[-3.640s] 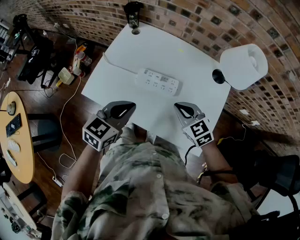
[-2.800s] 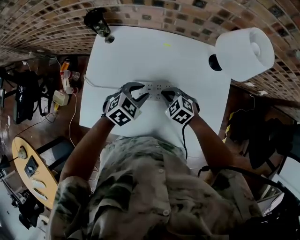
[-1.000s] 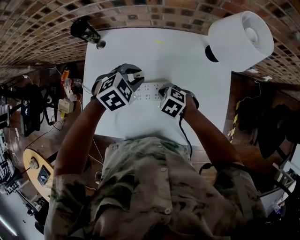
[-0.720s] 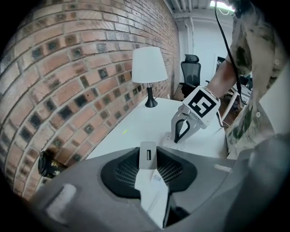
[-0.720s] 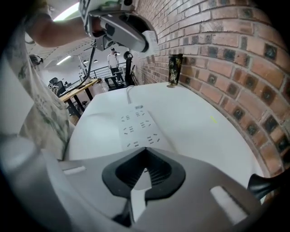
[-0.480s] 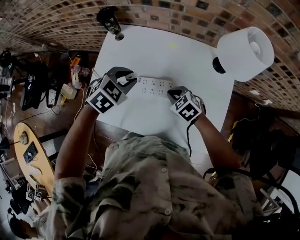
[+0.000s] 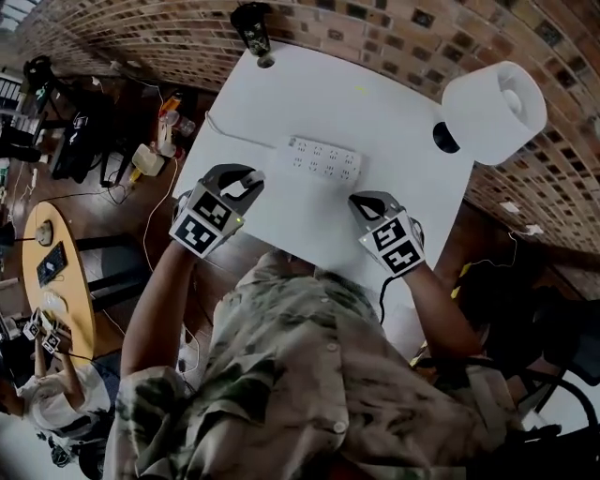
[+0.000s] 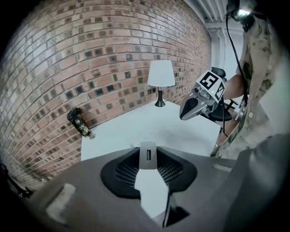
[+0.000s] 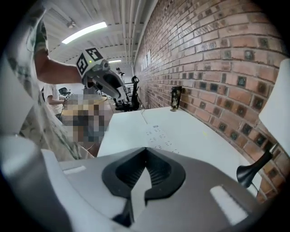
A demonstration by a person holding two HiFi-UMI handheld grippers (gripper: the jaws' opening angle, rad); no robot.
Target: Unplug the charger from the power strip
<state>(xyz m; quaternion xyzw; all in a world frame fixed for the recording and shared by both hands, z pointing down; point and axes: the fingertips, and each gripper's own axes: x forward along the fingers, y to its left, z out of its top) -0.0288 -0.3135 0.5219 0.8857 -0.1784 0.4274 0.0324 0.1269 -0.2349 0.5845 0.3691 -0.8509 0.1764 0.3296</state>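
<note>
Brick wall (image 7: pixel 141 37) backs a white table (image 7: pixel 309 103) with a lamp (image 7: pixel 492 112) at its right corner. Mid-table lies the power strip (image 7: pixel 323 159). The left gripper (image 7: pixel 246 178), near the table's left edge, pinches the small white charger (image 8: pixel 147 155), well apart from the strip; the right gripper (image 7: pixel 367 202) seems closed on nothing

A red-brown brick wall (image 7: pixel 375 28) with dark inset bricks runs behind a white tabletop (image 7: pixel 309 103). A table lamp (image 7: pixel 492 111) with a white shade and black base stands at the tabletop's right corner, close to the wall. Dark wood floor (image 7: pixel 117 202) lies to the left, with 1 round wooden side table (image 7: pixel 58 281) on it. A ceiling strip light (image 9: pixel 85 32) glows overhead.
</note>
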